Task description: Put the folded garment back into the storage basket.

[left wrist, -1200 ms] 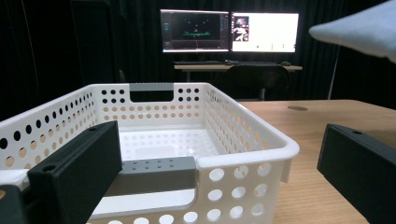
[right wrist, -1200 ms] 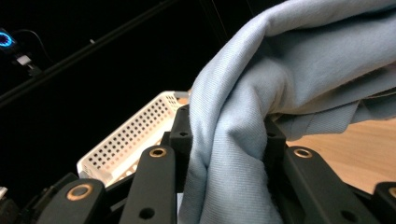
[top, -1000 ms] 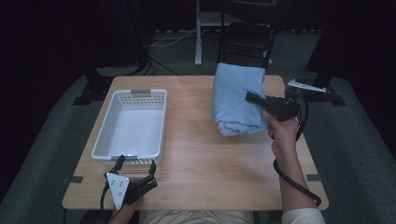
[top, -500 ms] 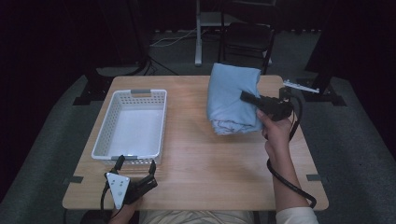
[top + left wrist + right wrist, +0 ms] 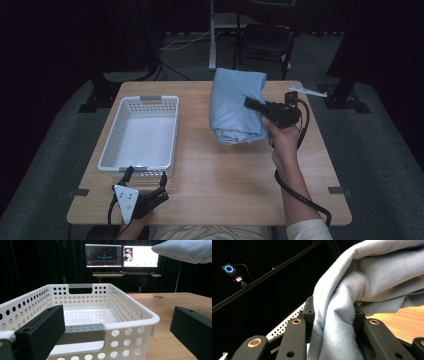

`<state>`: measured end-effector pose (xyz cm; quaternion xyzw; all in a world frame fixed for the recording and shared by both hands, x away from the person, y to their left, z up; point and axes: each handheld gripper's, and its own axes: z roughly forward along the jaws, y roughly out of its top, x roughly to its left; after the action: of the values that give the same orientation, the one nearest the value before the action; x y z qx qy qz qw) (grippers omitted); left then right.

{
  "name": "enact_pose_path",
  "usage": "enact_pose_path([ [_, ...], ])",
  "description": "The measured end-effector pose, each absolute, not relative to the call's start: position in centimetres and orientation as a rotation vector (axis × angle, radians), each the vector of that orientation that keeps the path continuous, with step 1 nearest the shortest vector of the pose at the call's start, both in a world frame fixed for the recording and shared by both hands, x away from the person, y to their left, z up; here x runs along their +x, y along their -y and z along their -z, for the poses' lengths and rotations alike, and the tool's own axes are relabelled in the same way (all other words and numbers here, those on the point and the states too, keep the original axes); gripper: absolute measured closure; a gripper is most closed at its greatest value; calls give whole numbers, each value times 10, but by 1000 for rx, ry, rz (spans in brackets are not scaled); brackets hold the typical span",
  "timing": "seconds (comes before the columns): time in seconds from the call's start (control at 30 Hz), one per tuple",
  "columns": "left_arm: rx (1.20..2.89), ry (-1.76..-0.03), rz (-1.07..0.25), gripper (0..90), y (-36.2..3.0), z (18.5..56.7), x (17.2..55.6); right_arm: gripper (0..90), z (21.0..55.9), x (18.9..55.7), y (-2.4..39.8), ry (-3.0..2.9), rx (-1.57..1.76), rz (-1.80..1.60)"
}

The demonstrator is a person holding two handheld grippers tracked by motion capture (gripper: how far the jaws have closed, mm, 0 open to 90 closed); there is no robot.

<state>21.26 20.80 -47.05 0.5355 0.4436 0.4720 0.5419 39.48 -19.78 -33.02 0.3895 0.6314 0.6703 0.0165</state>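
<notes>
The left tongs (image 5: 145, 178) rest at the near edge of the wooden desk (image 5: 225, 180), jaws spread wide with nothing between them. Just ahead of them sits the white perforated plastic basket (image 5: 141, 135). Well to their right, the right tongs (image 5: 252, 104) are clamped on the folded pale blue cloth bundle (image 5: 235, 105), its fabric pinched between the 2 jaws.
</notes>
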Motion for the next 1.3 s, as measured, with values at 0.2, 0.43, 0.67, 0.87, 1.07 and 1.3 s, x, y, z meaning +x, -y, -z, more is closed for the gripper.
enact_pose_path([
  [0.2, 1270, -1054, -1120, 11, -208, 471, 213, 678, 330, 396, 186, -1956, 1209, -2094],
  [0.43, 1270, -1054, -1120, 11, -208, 471, 213, 678, 329, 398, 170, -1980, 1193, -2103],
  [0.67, 1270, -1054, -1121, 11, -208, 471, 213, 678, 331, 401, 152, -1999, 1176, -2142],
  [0.87, 1270, -1054, -1121, 11, -208, 471, 213, 678, 330, 402, 131, -2010, 1161, -2155],
  [1.07, 1269, -1054, -1121, 11, -208, 471, 213, 678, 330, 406, 115, -2022, 1157, -2175],
  [1.3, 1269, -1053, -1121, 11, -208, 471, 213, 678, 332, 411, 93, -2029, 1160, -2211],
])
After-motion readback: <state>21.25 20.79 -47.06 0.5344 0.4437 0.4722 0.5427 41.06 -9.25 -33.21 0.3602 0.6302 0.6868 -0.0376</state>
